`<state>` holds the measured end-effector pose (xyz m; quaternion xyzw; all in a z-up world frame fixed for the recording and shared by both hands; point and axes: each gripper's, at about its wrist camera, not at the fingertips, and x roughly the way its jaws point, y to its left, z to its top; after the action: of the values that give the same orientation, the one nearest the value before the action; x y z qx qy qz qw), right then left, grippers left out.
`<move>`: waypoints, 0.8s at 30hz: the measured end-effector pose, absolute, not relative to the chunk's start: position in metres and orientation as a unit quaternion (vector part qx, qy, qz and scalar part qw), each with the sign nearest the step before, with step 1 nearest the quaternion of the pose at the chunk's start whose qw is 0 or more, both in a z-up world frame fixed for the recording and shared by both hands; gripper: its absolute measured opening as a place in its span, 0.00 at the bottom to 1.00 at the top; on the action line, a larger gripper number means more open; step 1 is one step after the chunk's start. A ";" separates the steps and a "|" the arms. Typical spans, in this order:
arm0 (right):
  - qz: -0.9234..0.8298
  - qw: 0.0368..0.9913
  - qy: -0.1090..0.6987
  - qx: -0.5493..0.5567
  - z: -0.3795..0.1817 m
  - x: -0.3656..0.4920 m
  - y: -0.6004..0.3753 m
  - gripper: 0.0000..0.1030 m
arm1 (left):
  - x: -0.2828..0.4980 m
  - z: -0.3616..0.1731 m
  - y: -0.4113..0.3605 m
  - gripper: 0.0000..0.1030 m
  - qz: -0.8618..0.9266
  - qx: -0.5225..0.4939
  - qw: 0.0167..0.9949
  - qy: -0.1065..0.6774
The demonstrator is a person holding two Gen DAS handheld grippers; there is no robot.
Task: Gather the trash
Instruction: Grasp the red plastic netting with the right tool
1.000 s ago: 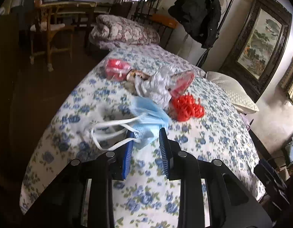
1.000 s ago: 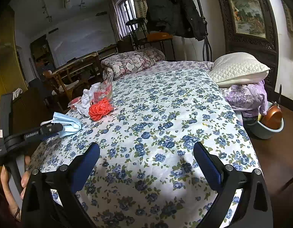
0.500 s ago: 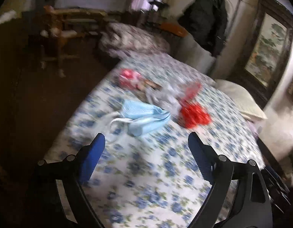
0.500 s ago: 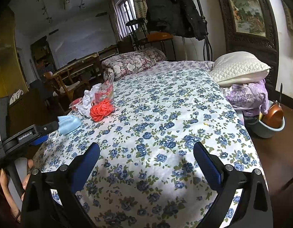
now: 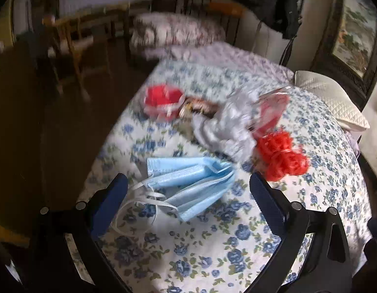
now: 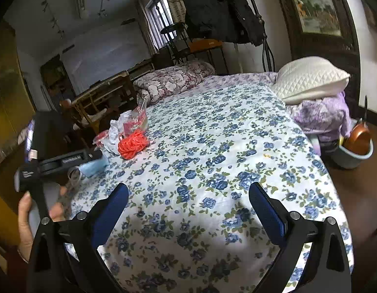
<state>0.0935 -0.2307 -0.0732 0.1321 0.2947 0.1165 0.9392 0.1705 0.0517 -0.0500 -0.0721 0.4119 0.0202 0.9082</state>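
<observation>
Trash: blue face mask [image 5: 188, 180] near the bed's [image 6: 213, 127] left edge, unclamped between left gripper's [image 5: 188, 190] opening jaws; its side lettering unreadable; right gripper [image 6: 188, 205] wide, empty.

Crumpled blue mask [image 5: 188, 180] beside wrappers [image 5: 227, 124]

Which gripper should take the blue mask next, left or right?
Left. The left gripper is opening with the mask lying loose between its fingers. The right gripper hangs open over bare bedspread, well away from the trash pile.
</observation>
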 end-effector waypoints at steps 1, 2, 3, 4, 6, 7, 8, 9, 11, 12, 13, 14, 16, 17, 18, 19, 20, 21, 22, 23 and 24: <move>0.119 0.939 0.295 0.134 -0.073 0.094 -0.230 0.94 | 0.172 -0.052 0.057 0.86 0.016 -0.086 0.905 0.416; 0.120 0.939 0.294 0.134 -0.073 0.094 -0.229 0.94 | 0.170 -0.053 0.061 0.69 0.004 -0.101 0.904 0.416; 0.121 0.939 0.294 0.132 -0.073 0.093 -0.229 0.94 | 0.167 -0.054 0.064 0.59 -0.012 -0.118 0.903 0.414; 0.122 0.940 0.293 0.127 -0.073 0.093 -0.227 0.94 | 0.163 -0.053 0.065 0.56 -0.015 -0.125 0.905 0.407; 0.123 0.941 0.291 0.123 -0.072 0.092 -0.226 0.94 | 0.146 -0.051 0.062 0.44 -0.027 -0.130 0.914 0.384; 0.124 0.942 0.289 0.120 -0.072 0.091 -0.226 0.94 | 0.137 -0.051 0.059 0.44 -0.041 -0.137 0.914 0.378; 0.125 0.942 0.288 0.118 -0.072 0.090 -0.225 0.94 | 0.127 -0.052 0.055 0.42 -0.056 -0.143 0.915 0.374; 0.126 0.943 0.287 0.115 -0.071 0.090 -0.224 0.93 | 0.115 -0.052 0.050 0.42 -0.067 -0.143 0.918 0.365; 0.125 0.943 0.287 0.110 -0.071 0.090 -0.222 0.92 | 0.099 -0.049 0.042 0.42 -0.066 -0.127 0.926 0.350; 0.124 0.943 0.288 0.107 -0.071 0.089 -0.221 0.92 | 0.090 -0.048 0.039 0.42 -0.064 -0.119 0.930 0.342; 0.122 0.944 0.290 0.104 -0.070 0.090 -0.219 0.91 | 0.085 -0.047 0.038 0.42 -0.067 -0.119 0.932 0.337; 0.124 0.943 0.292 0.102 -0.068 0.093 -0.216 0.90 | 0.080 -0.045 0.038 0.42 -0.069 -0.122 0.934 0.330; 0.142 0.938 0.298 0.106 -0.065 0.103 -0.208 0.90 | 0.080 -0.042 0.040 0.42 -0.055 -0.123 0.937 0.322; 0.147 0.936 0.303 0.106 -0.063 0.112 -0.201 0.89 | 0.082 -0.043 0.042 0.42 -0.051 -0.125 0.937 0.323; 0.152 0.932 0.311 0.103 -0.061 0.123 -0.192 0.89 | 0.084 -0.045 0.044 0.42 -0.050 -0.132 0.934 0.330; 0.161 0.928 0.319 0.101 -0.060 0.134 -0.183 0.89 | 0.088 -0.048 0.047 0.42 -0.051 -0.139 0.930 0.336; 0.168 0.926 0.323 0.100 -0.060 0.141 -0.176 0.88 | 0.090 -0.049 0.049 0.42 -0.050 -0.144 0.928 0.341; 0.173 0.924 0.327 0.097 -0.060 0.151 -0.166 0.87 | 0.092 -0.050 0.051 0.42 -0.050 -0.150 0.926 0.344; 0.177 0.922 0.333 0.094 -0.060 0.161 -0.156 0.86 | 0.092 -0.050 0.054 0.42 -0.052 -0.154 0.925 0.344; 0.180 0.920 0.336 0.091 -0.060 0.168 -0.150 0.84 | 0.092 -0.050 0.055 0.42 -0.053 -0.158 0.924 0.344; 0.184 0.918 0.340 0.088 -0.061 0.174 -0.143 0.81 | 0.091 -0.050 0.056 0.42 -0.054 -0.159 0.924 0.343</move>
<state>0.1745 -0.1432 -0.0608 0.0885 0.3405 0.1842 0.9178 0.0910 0.0564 -0.0502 -0.1587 0.3432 -0.0539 0.9242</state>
